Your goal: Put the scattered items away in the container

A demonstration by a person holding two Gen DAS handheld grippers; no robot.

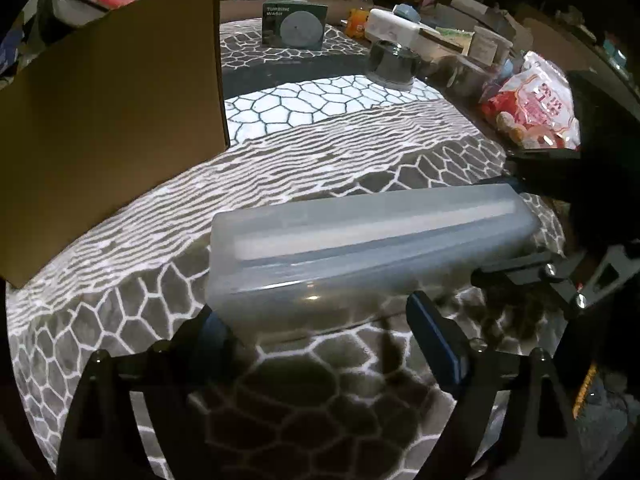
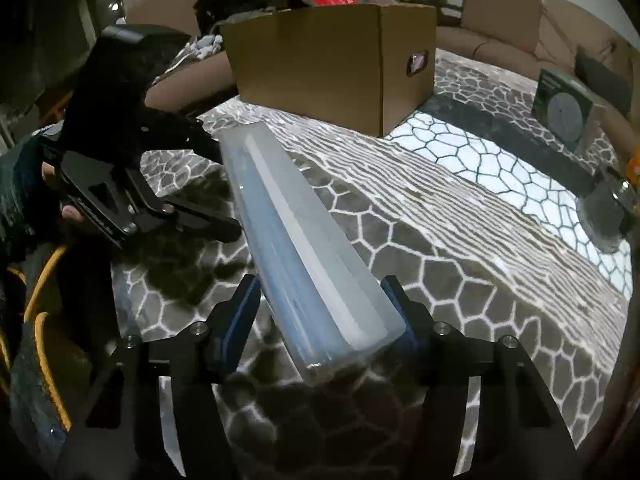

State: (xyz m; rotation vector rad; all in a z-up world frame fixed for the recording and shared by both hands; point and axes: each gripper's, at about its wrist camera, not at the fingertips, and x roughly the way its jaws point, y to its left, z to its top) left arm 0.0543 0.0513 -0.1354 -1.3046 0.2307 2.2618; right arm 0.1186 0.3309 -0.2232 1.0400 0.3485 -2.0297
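A long frosted translucent plastic case (image 1: 372, 248) is held above the patterned tablecloth. My right gripper (image 2: 324, 320) is shut on one end of the case (image 2: 304, 248). My left gripper (image 1: 320, 332) is open, its blue-padded fingers either side of the case's near long side; whether they touch it I cannot tell. In the right wrist view the left gripper (image 2: 216, 184) sits at the case's far end. A brown cardboard box (image 1: 108, 120) stands on the table to the left; it also shows in the right wrist view (image 2: 332, 68), behind the case.
A green "Turbine Wash" box (image 1: 294, 24) stands at the back. A dark round bowl (image 1: 394, 62), a snack bag (image 1: 532, 104), an orange bottle (image 1: 360, 12) and other clutter line the right side. A sofa lies beyond the table.
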